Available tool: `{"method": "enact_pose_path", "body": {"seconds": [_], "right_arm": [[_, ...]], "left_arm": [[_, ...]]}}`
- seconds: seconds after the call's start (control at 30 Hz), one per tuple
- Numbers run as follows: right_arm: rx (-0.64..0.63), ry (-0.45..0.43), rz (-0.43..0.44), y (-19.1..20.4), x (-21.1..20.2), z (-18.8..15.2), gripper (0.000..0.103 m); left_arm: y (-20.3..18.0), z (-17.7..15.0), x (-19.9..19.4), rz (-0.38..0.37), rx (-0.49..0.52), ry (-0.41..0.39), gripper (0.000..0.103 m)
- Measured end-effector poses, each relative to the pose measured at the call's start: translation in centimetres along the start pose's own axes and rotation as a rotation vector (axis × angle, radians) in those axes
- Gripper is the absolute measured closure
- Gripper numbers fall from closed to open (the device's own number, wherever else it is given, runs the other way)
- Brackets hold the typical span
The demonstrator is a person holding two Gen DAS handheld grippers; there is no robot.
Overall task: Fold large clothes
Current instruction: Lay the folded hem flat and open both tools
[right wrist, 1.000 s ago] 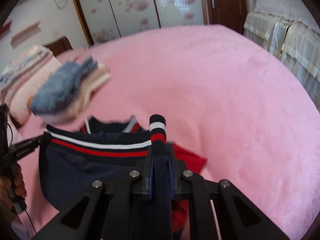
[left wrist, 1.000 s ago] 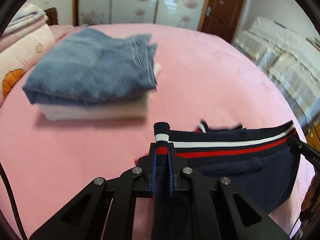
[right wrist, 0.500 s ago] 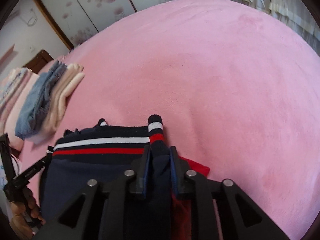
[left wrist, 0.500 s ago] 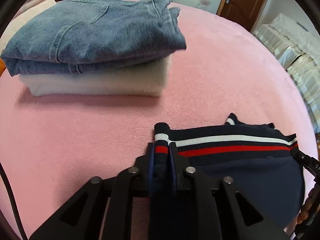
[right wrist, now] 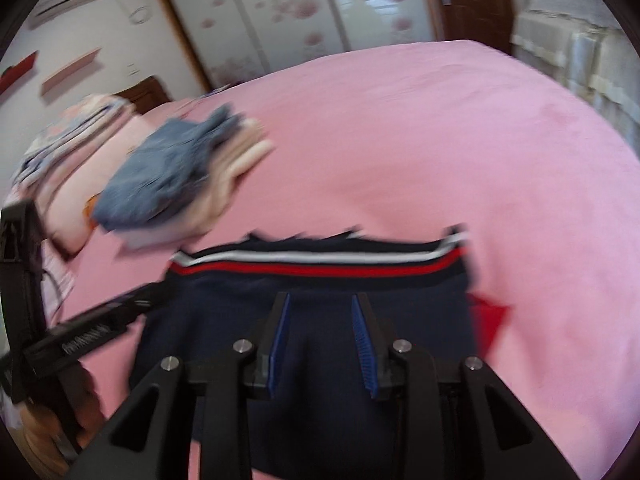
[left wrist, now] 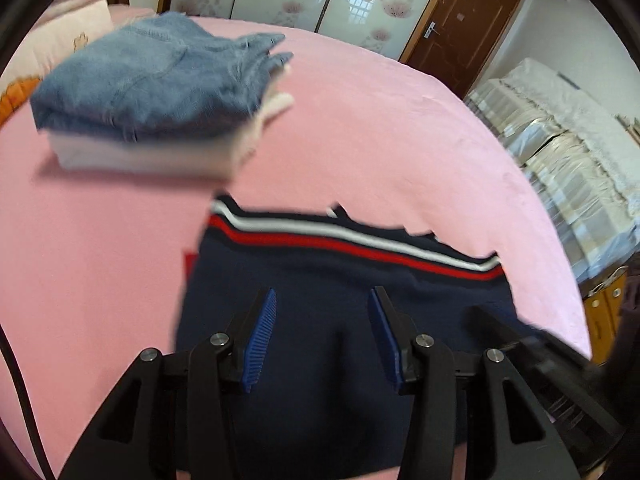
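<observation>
Nearest, the left gripper (left wrist: 322, 304) and right gripper (right wrist: 320, 306) are seen with jaws opening, nothing pinched, above the folded navy sweater (left wrist: 340, 320) lying on the pink bedspread (right wrist: 460, 152). Printing on the neighbouring gripper's finger is smeared beyond reading. Farther off, blurred folded jeans (left wrist: 152, 80) are stacked on pale garments (left wrist: 148, 156).

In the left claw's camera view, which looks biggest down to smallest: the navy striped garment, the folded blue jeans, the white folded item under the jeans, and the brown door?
1. Navy garment with red and white stripes, nearest the camera, which inflates it.
2. Folded blue denim jeans.
3. White folded item under them, only its edge showing.
4. Brown wooden door, farthest away, so truly larger.
</observation>
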State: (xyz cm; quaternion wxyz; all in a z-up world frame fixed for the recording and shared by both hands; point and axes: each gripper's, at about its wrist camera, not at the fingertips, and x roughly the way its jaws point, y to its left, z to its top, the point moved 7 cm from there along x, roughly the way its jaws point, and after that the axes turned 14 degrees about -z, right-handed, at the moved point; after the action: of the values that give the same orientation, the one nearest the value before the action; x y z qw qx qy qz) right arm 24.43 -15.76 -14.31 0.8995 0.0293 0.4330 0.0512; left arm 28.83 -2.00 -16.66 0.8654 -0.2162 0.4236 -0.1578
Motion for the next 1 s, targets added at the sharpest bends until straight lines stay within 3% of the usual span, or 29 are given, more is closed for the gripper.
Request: {"method": "enact_pose_path", "body": {"seconds": [0.17,0.3,0.43,0.47,0.53,0.63,0.73,0.77,1.0], "right_arm": [[-0.09,0.03,-0.034,2.3,2.0,-3.4,0.072],[-0.126,0.009,-0.104,-0.4,1.8,-4.9,0.103],[-0.068,-0.033,-0.127,-4.2,0.1,-4.7,0.103],[-0.056,-0.043,-0.127,-4.9,-0.4,-4.7,0.103],[-0.039,-0.063,-0.249,-6.9,-1.2,-4.9,0.103],[0.042,-0.041,-0.239,-9.8,-1.8,-5.8,0.103],[0.077,-0.013,-0.257,-11.3,-1.6,-6.7,0.103],[0.082,-0.013,-0.266,-11.5,-1.7,-6.8,0.099],[0.087,-0.006,-0.287,-11.0,-2.1,-6.6,0.099]], "left_arm": [[1.4,-4.4,1.3,0.039,0.032,0.046,0.057],[2.5,-5.0,0.6,0.034,0.117,0.061,0.057],[4.4,-4.7,-0.7,-0.028,0.062,0.076,0.057],[4.7,-4.6,-0.9,-0.027,0.051,0.077,0.057],[5.3,-4.5,-1.2,-0.006,0.038,0.076,0.057],[5.7,-4.7,-1.3,-0.013,0.021,0.076,0.057],[5.5,-5.0,-1.1,0.033,0.047,0.082,0.057],[5.5,-5.1,-1.1,0.046,0.056,0.084,0.055],[4.7,-5.3,-1.8,0.068,0.055,0.12,0.035]]}}
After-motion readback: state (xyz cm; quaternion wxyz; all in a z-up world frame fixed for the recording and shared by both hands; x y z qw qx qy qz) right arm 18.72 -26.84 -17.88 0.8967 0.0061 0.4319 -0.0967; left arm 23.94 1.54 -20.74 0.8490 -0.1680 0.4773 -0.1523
